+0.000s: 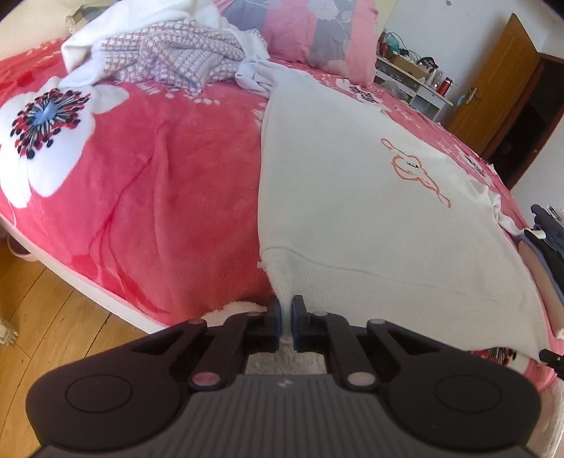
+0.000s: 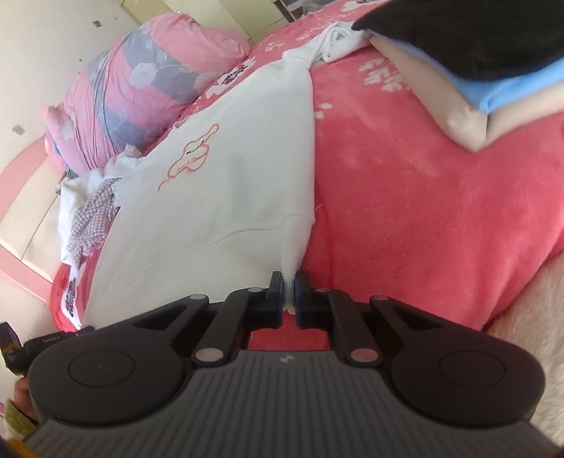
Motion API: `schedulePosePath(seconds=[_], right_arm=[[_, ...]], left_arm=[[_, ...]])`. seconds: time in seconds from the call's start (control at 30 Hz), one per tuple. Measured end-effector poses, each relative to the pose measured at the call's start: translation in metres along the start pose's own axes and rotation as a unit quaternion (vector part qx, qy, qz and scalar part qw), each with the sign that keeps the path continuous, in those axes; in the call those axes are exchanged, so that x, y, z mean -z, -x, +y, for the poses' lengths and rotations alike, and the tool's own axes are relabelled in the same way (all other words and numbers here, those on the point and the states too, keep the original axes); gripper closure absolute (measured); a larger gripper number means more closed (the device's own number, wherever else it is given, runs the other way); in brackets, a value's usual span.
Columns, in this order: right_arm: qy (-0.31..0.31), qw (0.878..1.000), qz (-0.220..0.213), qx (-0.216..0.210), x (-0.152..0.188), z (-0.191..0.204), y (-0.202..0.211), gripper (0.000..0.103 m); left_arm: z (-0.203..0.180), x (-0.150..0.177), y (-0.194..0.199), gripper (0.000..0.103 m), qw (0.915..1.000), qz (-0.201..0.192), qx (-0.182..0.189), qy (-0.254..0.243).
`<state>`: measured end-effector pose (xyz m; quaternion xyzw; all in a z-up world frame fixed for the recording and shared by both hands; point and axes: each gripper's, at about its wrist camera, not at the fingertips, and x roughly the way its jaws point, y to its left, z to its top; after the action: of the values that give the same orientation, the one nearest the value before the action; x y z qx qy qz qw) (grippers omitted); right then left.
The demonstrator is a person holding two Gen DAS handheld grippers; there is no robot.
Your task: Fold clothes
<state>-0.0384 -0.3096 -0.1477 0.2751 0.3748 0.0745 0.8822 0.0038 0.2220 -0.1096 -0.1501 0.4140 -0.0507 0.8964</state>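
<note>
A white sweatshirt (image 1: 370, 197) with an orange outline print lies spread flat on the pink floral blanket (image 1: 158, 183). My left gripper (image 1: 286, 310) is shut on the ribbed hem at the garment's near left corner. In the right wrist view the same white sweatshirt (image 2: 225, 183) stretches away from me, and my right gripper (image 2: 289, 282) is shut on the hem at its near right corner. Both corners are pinched between the blue pads. The sleeves bunch at the far end.
A heap of white and checked clothes (image 1: 165, 56) lies at the head of the bed beside a pink and grey pillow (image 1: 317, 31). Folded garments, black over blue over beige (image 2: 476, 70), are stacked on the right. Wooden floor (image 1: 46, 317) lies past the bed's left edge.
</note>
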Motion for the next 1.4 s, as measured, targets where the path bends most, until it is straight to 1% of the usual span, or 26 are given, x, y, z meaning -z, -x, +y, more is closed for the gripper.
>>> schedulePosePath(seconds=[0.07, 0.13, 0.23, 0.3, 0.37, 0.43, 0.5, 0.57, 0.63, 0.67, 0.7, 0.77, 0.8, 0.87, 0.9, 0.93, 0.97, 1.0, 1.03, 1.07, 1.13, 1.2, 1.23, 1.3, 1.37, 1.4], right_arm=[[0.015, 1.0, 0.0, 0.008, -0.001, 0.004, 0.006, 0.096], [0.03, 0.999, -0.007, 0.014, -0.004, 0.008, 0.015, 0.095], [0.064, 0.997, -0.042, 0.022, -0.014, 0.019, 0.035, 0.094], [0.077, 0.995, -0.062, 0.008, -0.026, 0.025, 0.04, 0.094], [0.1, 0.992, -0.072, -0.009, -0.042, 0.034, 0.031, 0.094], [0.126, 0.989, -0.078, -0.025, -0.06, 0.046, 0.011, 0.094], [0.146, 0.986, -0.074, -0.037, -0.075, 0.06, -0.021, 0.094], [0.157, 0.985, -0.052, -0.04, -0.085, 0.069, -0.058, 0.094], [0.181, 0.983, -0.02, -0.03, -0.076, 0.075, -0.086, 0.094], [0.193, 0.981, -0.001, -0.028, -0.069, 0.077, -0.097, 0.094], [0.203, 0.979, 0.016, -0.027, -0.057, 0.076, -0.102, 0.094], [0.233, 0.972, -0.002, -0.037, -0.031, 0.077, -0.086, 0.094], [0.248, 0.968, 0.002, -0.048, -0.024, 0.077, -0.074, 0.094], [0.253, 0.964, 0.03, -0.076, -0.021, 0.076, -0.053, 0.09], [0.242, 0.964, 0.057, -0.095, -0.026, 0.075, -0.046, 0.09], [0.23, 0.965, 0.072, -0.108, -0.036, 0.074, -0.041, 0.09], [0.22, 0.966, 0.072, -0.113, -0.049, 0.075, -0.035, 0.09], [0.216, 0.967, 0.064, -0.115, -0.066, 0.079, -0.032, 0.09], [0.214, 0.968, 0.052, -0.118, -0.086, 0.085, -0.03, 0.089], [0.214, 0.968, 0.035, -0.125, -0.109, 0.092, -0.03, 0.089], [0.209, 0.966, 0.008, -0.15, -0.157, 0.106, -0.037, 0.083], [0.216, 0.962, -0.005, -0.169, -0.204, 0.121, -0.06, 0.076], [0.225, 0.96, -0.009, -0.165, -0.224, 0.127, -0.077, 0.071], [0.245, 0.957, -0.014, -0.156, -0.264, 0.138, -0.112, 0.068], [0.268, 0.954, -0.003, -0.13, -0.303, 0.138, -0.16, 0.065], [0.278, 0.954, 0.005, -0.112, -0.318, 0.139, -0.186, 0.063]], left_arm=[[0.0, -0.002, 0.006, 0.088, 1.0, 0.0, -0.006, -0.006], [-0.001, -0.005, 0.018, 0.077, 0.9993, -0.014, -0.029, -0.016], [-0.005, -0.012, 0.042, 0.075, 0.9958, -0.056, -0.063, -0.035], [-0.015, -0.022, 0.052, 0.074, 0.9928, -0.086, -0.068, -0.048], [-0.036, -0.036, 0.05, 0.071, 0.9908, -0.107, -0.048, -0.067], [-0.069, -0.049, 0.033, 0.069, 0.9899, -0.11, -0.01, -0.09], [-0.104, -0.055, 0.005, 0.067, 0.9879, -0.097, 0.028, -0.118], [-0.134, -0.055, -0.026, 0.067, 0.9865, -0.064, 0.051, -0.142], [-0.15, -0.044, -0.057, 0.067, 0.9859, -0.018, 0.054, -0.157], [-0.153, -0.034, -0.071, 0.068, 0.9854, 0.01, 0.045, -0.164], [-0.153, -0.025, -0.076, 0.069, 0.984, 0.021, 0.034, -0.173], [-0.15, -0.012, -0.065, 0.067, 0.9808, 0.0, 0.032, -0.192], [-0.148, -0.014, -0.059, 0.066, 0.9811, 0.01, 0.033, -0.19], [-0.143, -0.032, -0.048, 0.066, 0.9828, 0.019, 0.049, -0.177], [-0.143, -0.046, -0.044, 0.066, 0.983, 0.018, 0.057, -0.174], [-0.148, -0.064, -0.045, 0.065, 0.9819, 0.004, 0.058, -0.18], [-0.154, -0.083, -0.045, 0.064, 0.9806, -0.009, 0.059, -0.187], [-0.159, -0.101, -0.046, 0.062, 0.979, -0.023, 0.06, -0.193], [-0.165, -0.12, -0.046, 0.058, 0.9772, -0.037, 0.062, -0.2], [-0.171, -0.139, -0.049, 0.057, 0.9754, -0.051, 0.062, -0.206], [-0.183, -0.178, -0.075, 0.057, 0.9717, -0.084, 0.049, -0.215], [-0.191, -0.214, -0.111, 0.056, 0.971, -0.106, 0.032, -0.212], [-0.193, -0.232, -0.133, 0.055, 0.9717, -0.106, 0.026, -0.21], [-0.197, -0.265, -0.177, 0.054, 0.9725, -0.095, 0.017, -0.212], [-0.207, -0.289, -0.221, 0.053, 0.9719, -0.07, 0.004, -0.225], [-0.213, -0.297, -0.241, 0.053, 0.9695, -0.062, -0.003, -0.237]])
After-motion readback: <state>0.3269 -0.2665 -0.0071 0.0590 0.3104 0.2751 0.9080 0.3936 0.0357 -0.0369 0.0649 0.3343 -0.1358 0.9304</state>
